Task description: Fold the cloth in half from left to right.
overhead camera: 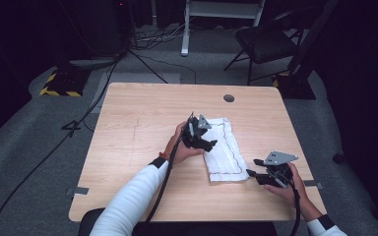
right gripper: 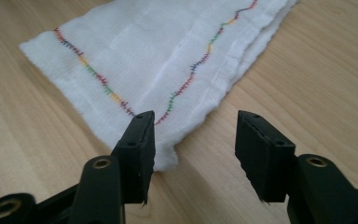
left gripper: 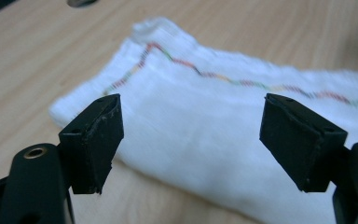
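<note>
A white folded cloth with a multicoloured stitched border lies flat on the wooden table. My left gripper hovers at the cloth's left edge, its jaws open, and the cloth lies beyond them with nothing pinched. My right gripper rests near the cloth's near right corner, jaws open. In the right gripper view the cloth corner lies just ahead of the left jaw, free of the pads.
A round cable hole sits near the table's far edge. A black chair and a white stand are on the floor beyond. Cables run across the grey floor at the left.
</note>
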